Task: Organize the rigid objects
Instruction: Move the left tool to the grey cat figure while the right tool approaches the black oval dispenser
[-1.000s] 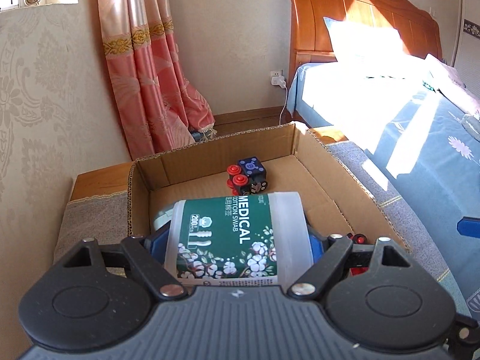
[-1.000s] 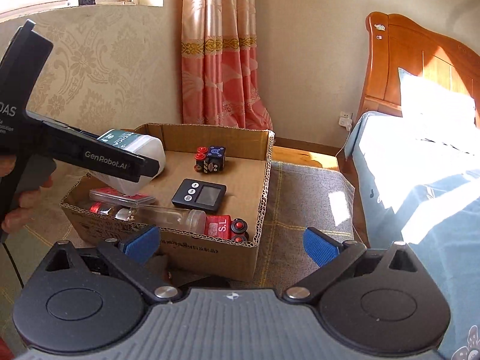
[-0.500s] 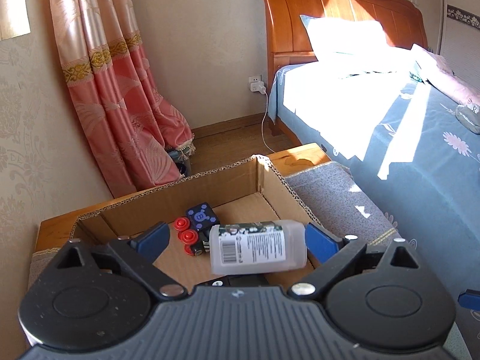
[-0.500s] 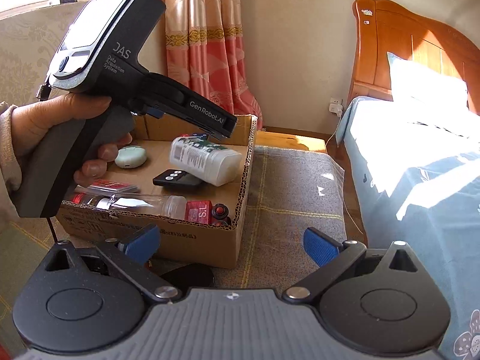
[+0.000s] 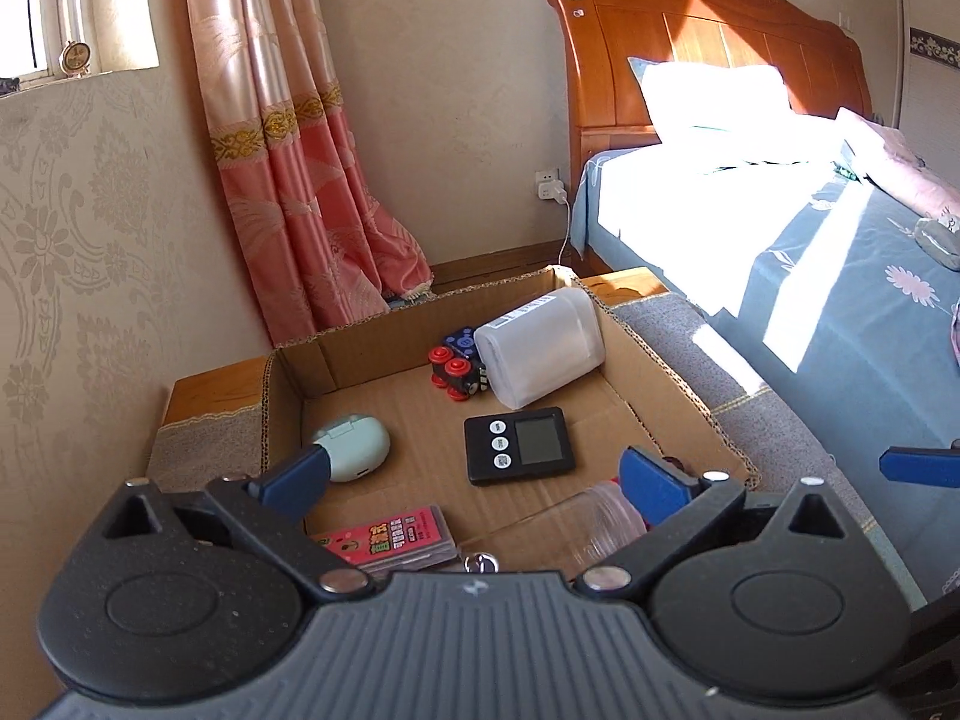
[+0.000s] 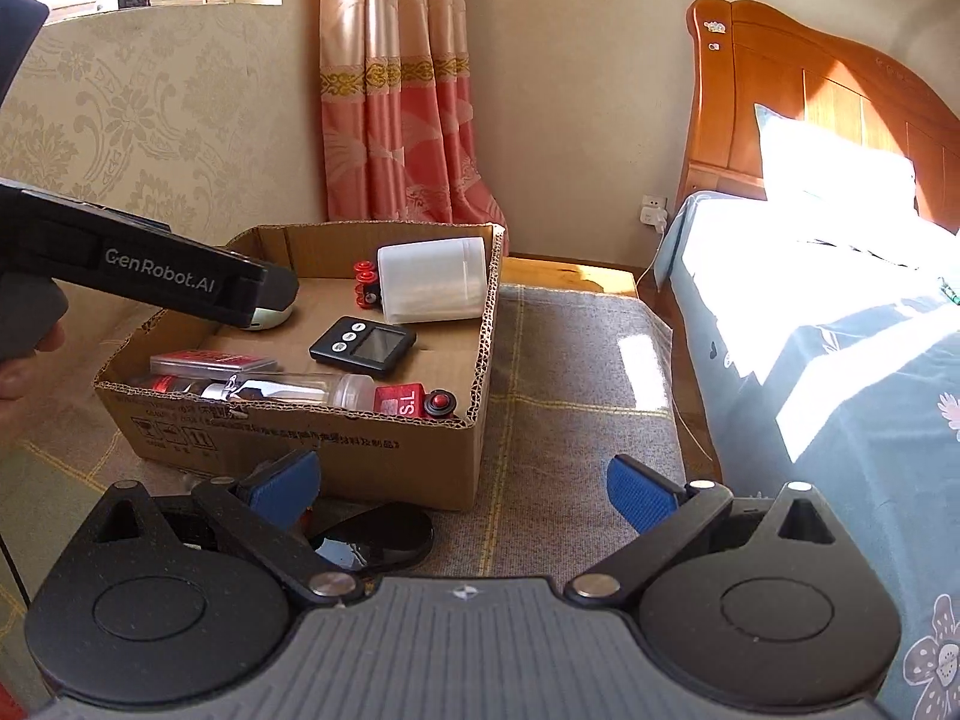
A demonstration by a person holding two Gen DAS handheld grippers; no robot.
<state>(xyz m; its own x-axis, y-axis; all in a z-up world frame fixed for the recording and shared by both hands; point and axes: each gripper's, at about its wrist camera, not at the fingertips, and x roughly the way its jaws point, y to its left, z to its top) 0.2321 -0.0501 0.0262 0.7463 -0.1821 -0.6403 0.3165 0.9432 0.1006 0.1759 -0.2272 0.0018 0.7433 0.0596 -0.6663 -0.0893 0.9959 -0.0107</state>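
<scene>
Both tongs, left (image 5: 474, 474) and right (image 6: 462, 486), apart, empty; black disc (image 6: 378, 540) under right tongs, before box (image 6: 336, 456).

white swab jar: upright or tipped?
Tipped. The white jar lies on its side in the cardboard box, against the far wall beside the toy car.

Grey woven cloth (image 6: 576, 372) with thin yellow grid lines covers a low wooden platform (image 5: 210, 387), bare wood showing at the far edge beyond the cloth. Open cardboard box (image 6: 312, 456) sits directly on the cloth, ahead and left of the right tongs, and right under and ahead of the left tongs. A black glossy oval object (image 6: 378, 540) lies on the cloth just this side of the box's near wall, beside the right tongs' left finger; cannot tell what it is. Cloth right of the box is sunlit in one patch.
</scene>
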